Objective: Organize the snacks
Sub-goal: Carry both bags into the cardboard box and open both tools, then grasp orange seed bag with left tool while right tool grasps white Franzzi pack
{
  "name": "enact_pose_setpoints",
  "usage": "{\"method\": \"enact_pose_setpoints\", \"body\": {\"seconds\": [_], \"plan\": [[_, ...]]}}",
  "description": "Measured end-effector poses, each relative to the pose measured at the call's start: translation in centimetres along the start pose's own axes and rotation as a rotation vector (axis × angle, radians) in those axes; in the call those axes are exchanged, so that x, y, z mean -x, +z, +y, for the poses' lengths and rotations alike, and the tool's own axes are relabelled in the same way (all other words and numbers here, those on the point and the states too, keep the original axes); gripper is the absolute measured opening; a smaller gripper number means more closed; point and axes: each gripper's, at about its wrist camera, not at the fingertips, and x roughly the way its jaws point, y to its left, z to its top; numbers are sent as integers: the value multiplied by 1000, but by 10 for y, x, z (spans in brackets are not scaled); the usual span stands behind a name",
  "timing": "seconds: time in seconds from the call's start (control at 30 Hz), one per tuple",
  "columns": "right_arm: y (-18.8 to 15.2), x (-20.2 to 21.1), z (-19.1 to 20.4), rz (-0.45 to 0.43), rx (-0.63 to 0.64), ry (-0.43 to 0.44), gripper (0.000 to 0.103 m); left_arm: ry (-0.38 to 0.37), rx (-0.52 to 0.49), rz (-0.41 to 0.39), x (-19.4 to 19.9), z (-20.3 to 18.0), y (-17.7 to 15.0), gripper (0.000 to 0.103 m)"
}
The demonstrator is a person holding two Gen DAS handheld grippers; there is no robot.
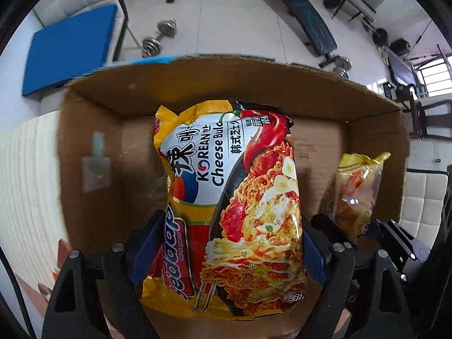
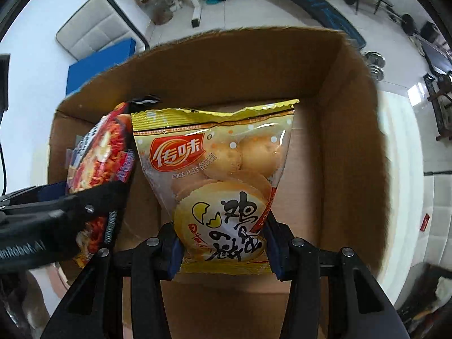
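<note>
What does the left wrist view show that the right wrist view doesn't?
Only the left wrist view shows the yellow instant noodle packet's full front and the taped label on the box's left wall. Only the right wrist view shows the egg cracker bag's front and the right wall. Both show the brown cardboard box and both packets, each clamped.

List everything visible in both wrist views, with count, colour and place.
noodle packet: one, yellow and red, held over the box
egg cracker bag: one, yellow, held over the box, right of the noodles
cardboard box: one, brown, open, beneath both packs
blue mat: one, on the floor behind the box
dumbbells: at least two, silver, on the floor
left gripper: black with blue pads, shut on the noodle packet
right gripper: black with blue pads, shut on the egg cracker bag
</note>
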Motion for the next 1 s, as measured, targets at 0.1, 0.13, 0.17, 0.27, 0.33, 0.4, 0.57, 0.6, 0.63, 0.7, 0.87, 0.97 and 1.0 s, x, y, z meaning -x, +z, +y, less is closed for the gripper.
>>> {"method": "enact_pose_setpoints", "body": {"seconds": [0.1, 0.13, 0.17, 0.27, 0.33, 0.4, 0.57, 0.6, 0.63, 0.7, 0.87, 0.97, 1.0], "plan": [[2, -7, 11, 23, 31, -13, 81, 0, 20, 2, -4, 3, 3, 87], [1, -6, 11, 27, 35, -7, 96, 7, 23, -3, -5, 5, 6, 87], [1, -6, 12, 32, 41, -8, 96, 16, 25, -14, -5, 4, 6, 88], [-4, -1, 11, 37, 45, -20, 96, 8, 35, -31, -3, 4, 4, 97], [-7, 4, 9, 36, 44, -29, 96, 22, 26, -50, 3, 0, 1, 97], [-6, 5, 4, 34, 38, -22, 96, 19, 23, -65, 6, -2, -2, 97], [-19, 31, 11, -22, 53, -26, 98, 34, 5, -131, 29, -7, -21, 97], [-22, 39, 13, -36, 62, -35, 98, 39, -1, -153, 35, -8, -26, 97], [-25, 46, 16, -46, 65, -34, 98, 49, -2, -176, 41, -9, -31, 97], [-30, 60, 20, -70, 71, -30, 98, 73, -12, -259, 63, -12, -47, 97], [-48, 91, 32, -145, 73, -25, 98, 100, -25, -378, 101, -17, -81, 97], [-68, 105, 37, -176, 67, -20, 98, 89, -12, -412, 116, -18, -103, 97], [-77, 110, 36, -176, 60, -15, 98, 83, -14, -424, 121, -17, -113, 97]]}}
